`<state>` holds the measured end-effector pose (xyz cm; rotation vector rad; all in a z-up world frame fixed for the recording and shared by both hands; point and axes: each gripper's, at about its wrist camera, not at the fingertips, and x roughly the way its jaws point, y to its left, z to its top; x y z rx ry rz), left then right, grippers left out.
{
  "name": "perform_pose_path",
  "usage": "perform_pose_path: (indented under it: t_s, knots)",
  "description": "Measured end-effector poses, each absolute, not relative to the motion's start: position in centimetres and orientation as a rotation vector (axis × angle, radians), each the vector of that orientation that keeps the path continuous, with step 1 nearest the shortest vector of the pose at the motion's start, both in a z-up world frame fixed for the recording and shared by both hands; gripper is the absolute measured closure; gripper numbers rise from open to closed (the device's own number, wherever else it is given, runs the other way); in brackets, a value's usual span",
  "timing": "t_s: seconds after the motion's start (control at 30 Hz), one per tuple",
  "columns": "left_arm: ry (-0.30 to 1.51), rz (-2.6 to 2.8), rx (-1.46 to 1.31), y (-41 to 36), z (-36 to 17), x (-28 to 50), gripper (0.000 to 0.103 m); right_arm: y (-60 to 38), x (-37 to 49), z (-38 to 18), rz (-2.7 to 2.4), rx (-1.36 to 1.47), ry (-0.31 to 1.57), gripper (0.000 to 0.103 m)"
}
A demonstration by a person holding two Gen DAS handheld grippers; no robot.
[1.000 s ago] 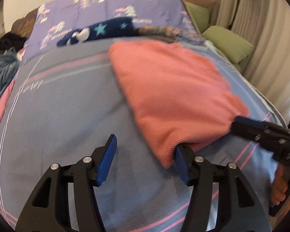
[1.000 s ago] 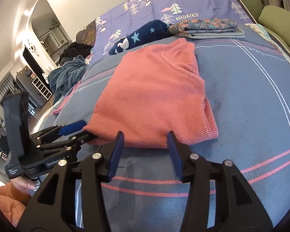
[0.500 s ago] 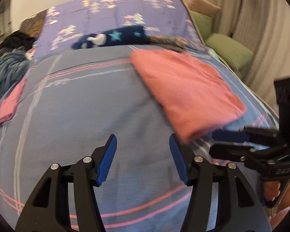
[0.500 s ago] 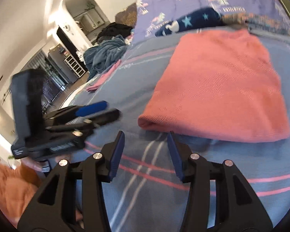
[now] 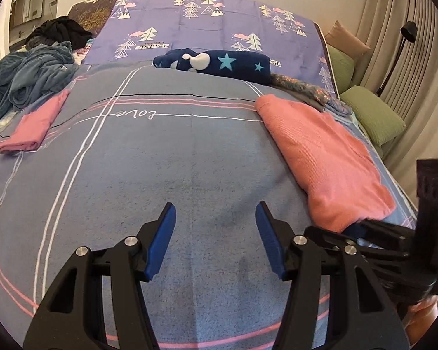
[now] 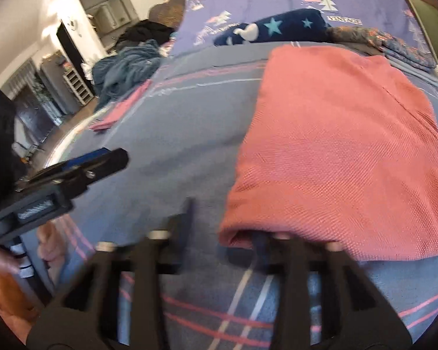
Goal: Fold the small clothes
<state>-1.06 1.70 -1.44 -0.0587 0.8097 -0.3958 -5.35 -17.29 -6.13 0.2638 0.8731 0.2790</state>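
A folded coral knit sweater (image 5: 321, 157) (image 6: 335, 151) lies on the right half of the grey-blue bedspread (image 5: 175, 169). My left gripper (image 5: 216, 239) hovers open over bare bedspread left of the sweater, with nothing between its blue pads. In the right wrist view it shows side-on as the left gripper (image 6: 111, 159). My right gripper (image 6: 223, 224) is blurred and its jaws are closing at the sweater's near left corner. Its right finger is hidden under the sweater's edge and its left finger stands clear. From the left wrist view the right gripper (image 5: 356, 229) has its tip under that corner.
A small folded pink cloth (image 5: 32, 125) lies at the bed's left edge beside a rumpled blue blanket (image 5: 29, 78). A navy star-print roll (image 5: 219, 64) and folded floral clothes (image 5: 312, 90) lie at the back. Green pillows (image 5: 370, 110) and curtains are on the right.
The left gripper has drawn off the sweater's corner and moved left over bare bedspread. The right gripper has shifted to the sweater's near left corner, one finger slipping under the edge.
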Motion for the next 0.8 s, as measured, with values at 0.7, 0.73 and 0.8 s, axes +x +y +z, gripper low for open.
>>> perform_pose_path:
  t_s: [0.7,0.73,0.8]
  knots:
    - [0.969,-0.738,0.082,-9.9,-4.1,-0.1,0.045,-31.3,-10.0,-7.4,-0.008,0.370,0.844,0.085]
    - [0.917,-0.724,0.152,-10.4,-4.4,-1.0,0.045,-32.0,-10.6,-7.6,0.023,0.423,0.810,0.084]
    - [0.894,-0.718,0.197,-10.6,-3.9,-1.6,0.045,-32.7,-11.0,-7.1,0.051,0.463,0.804,0.084]
